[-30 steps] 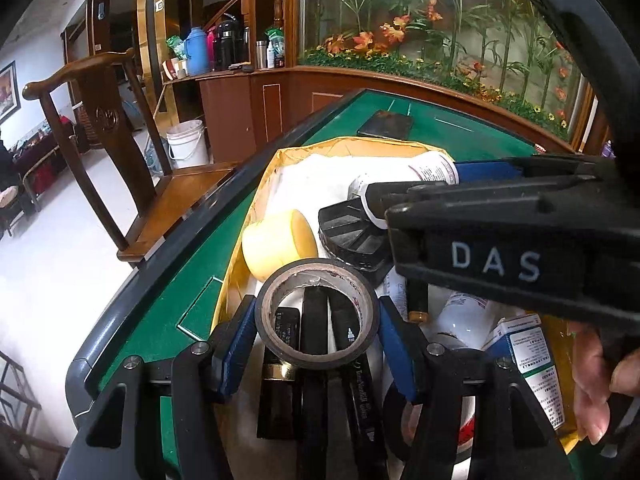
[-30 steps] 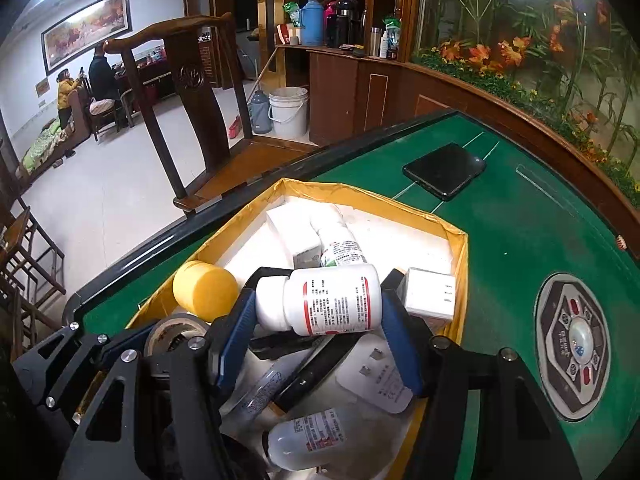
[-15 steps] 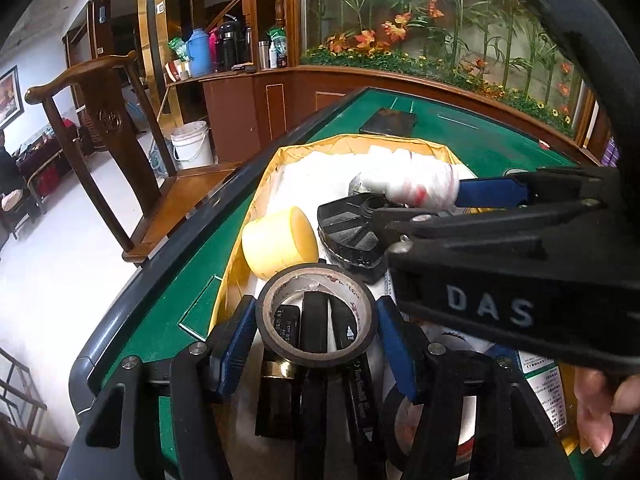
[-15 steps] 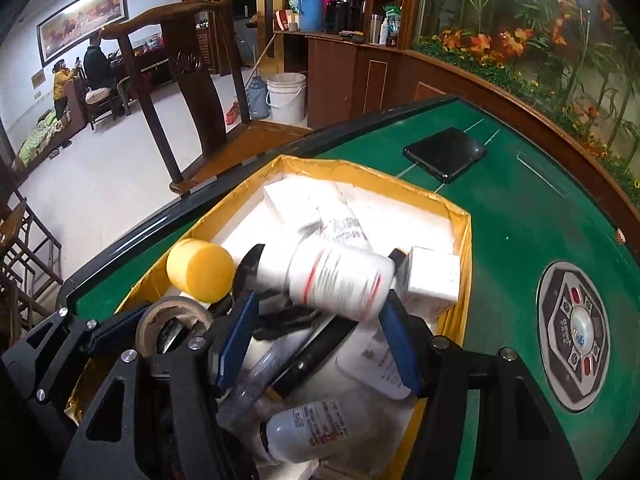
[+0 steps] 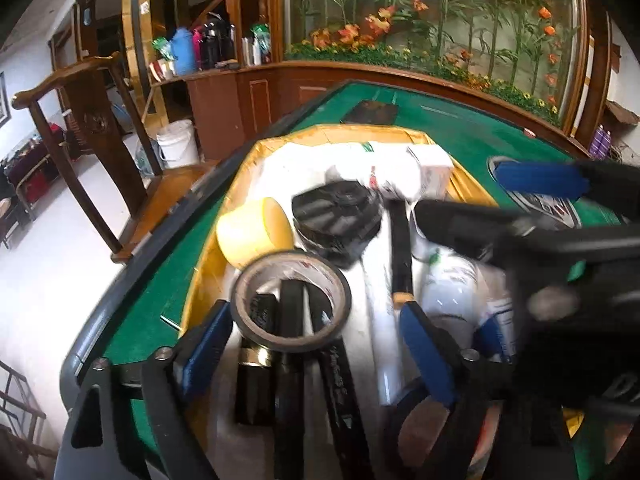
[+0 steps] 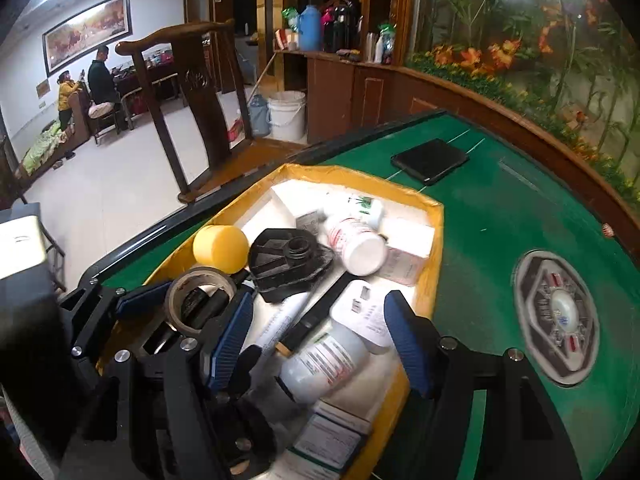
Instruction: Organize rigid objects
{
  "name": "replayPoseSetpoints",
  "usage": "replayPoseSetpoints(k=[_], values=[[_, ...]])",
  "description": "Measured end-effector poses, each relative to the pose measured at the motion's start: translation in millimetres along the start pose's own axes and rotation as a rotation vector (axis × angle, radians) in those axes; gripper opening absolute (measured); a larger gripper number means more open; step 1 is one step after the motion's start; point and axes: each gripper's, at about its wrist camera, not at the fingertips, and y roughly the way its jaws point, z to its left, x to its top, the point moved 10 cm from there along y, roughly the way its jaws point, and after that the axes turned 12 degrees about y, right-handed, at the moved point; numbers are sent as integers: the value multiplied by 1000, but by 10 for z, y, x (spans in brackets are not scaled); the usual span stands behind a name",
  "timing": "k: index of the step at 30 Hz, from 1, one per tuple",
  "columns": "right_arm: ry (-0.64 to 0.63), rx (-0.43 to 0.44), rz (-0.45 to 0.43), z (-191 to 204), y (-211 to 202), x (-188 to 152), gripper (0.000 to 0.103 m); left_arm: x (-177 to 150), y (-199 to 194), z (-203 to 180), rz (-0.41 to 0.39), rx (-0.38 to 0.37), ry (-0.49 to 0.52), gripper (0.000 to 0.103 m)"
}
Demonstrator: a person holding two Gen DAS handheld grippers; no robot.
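Inside, the yellow tray [image 6: 434, 216] holds bottles [image 6: 356, 242], tape roll [image 6: 200, 300], markers [image 5: 340, 376].

Green surface [image 6: 500, 240] carries yellow-rimmed tray [image 6: 436, 248] of items; black phone [image 6: 430, 159] lies beyond it, apart.

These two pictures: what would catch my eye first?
A yellow-rimmed box crammed with odds and ends sits on a green table. Inside, a tape roll lies between the left gripper's opening jaws, untouched; a yellow cylinder lies just beyond.
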Motion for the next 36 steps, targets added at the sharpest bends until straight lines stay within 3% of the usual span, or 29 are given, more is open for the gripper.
replayPoseSetpoints(k=[4,12,30,36], values=[[10,-5,-30,-76,-133,-3,68,-14,-39,-36,-7,1,-2,94],[35,-3,-84,-174,-416,8,72,-18,-155,-147,-28,-86,-82,98],[162,-35,-165,-658,-1022,-136,80,130,-732,-761,-126,-143,26,100],[219,-76,-208,-1048,-1295,-264,85,219,-849,-1249,-147,-203,103,102]])
